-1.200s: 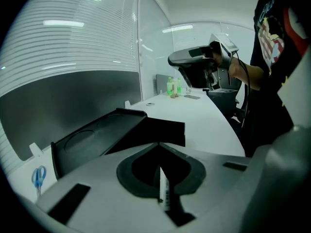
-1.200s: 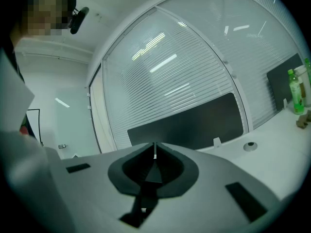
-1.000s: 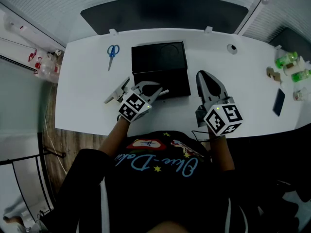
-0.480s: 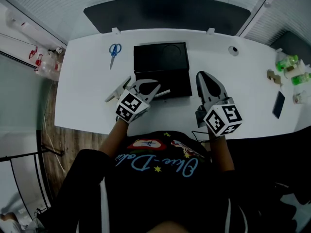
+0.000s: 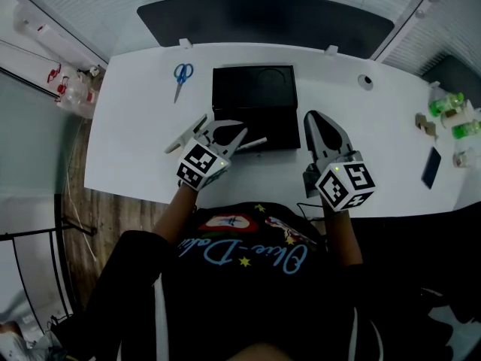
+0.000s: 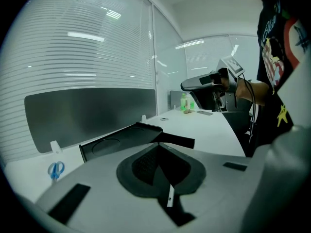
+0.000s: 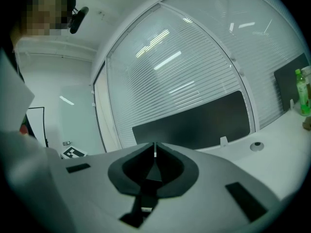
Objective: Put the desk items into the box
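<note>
A flat black box point(image 5: 254, 89) with a round recess lies open at the middle of the white desk point(image 5: 135, 149); the left gripper view shows the box point(image 6: 116, 143) just beyond my jaws. Blue-handled scissors point(image 5: 182, 74) lie left of the box, and the scissors point(image 6: 56, 169) also show low at the left. My left gripper point(image 5: 242, 135) hovers at the box's front left corner, shut, with nothing seen between its jaws point(image 6: 159, 145). My right gripper point(image 5: 313, 116) sits right of the box, shut and empty point(image 7: 155, 148).
A dark partition panel point(image 5: 263, 21) runs along the desk's far edge. Green bottles point(image 5: 445, 98), small brown items point(image 5: 425, 119) and a dark phone point(image 5: 432, 159) sit at the far right. A small round fitting point(image 5: 365, 81) is set in the desk behind the right gripper.
My left gripper has risen slightly and tilted a little near the box's front corner. The right gripper has kept still.
</note>
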Tool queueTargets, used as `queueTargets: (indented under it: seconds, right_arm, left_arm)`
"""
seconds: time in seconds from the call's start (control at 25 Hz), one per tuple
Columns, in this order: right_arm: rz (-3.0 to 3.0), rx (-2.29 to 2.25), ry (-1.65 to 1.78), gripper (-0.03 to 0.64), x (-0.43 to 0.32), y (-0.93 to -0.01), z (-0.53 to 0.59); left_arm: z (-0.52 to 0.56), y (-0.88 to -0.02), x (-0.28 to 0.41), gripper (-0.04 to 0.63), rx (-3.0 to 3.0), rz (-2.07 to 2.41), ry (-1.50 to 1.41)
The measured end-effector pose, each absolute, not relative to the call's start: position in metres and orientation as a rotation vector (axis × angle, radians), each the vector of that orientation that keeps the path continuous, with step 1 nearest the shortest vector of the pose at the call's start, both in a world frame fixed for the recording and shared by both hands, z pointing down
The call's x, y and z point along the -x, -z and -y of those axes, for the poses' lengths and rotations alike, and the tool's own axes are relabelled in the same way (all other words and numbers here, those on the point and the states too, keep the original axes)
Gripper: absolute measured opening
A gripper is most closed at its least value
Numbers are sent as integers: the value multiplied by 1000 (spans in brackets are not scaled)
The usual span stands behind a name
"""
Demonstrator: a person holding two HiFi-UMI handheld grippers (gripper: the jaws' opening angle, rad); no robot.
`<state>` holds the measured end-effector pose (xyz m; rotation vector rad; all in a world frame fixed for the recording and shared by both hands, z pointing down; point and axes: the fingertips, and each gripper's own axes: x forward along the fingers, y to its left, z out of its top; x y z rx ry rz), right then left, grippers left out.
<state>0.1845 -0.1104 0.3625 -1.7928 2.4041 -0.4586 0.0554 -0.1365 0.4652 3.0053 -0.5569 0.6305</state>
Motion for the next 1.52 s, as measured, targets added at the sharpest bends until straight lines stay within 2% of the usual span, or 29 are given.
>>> queueTargets:
  seconds: [1.52]
  right_arm:
    - [-2518,1644,506,21,-152,-368,98]
  left_arm:
    - [112,-415,-7,9,-3004,869,-403]
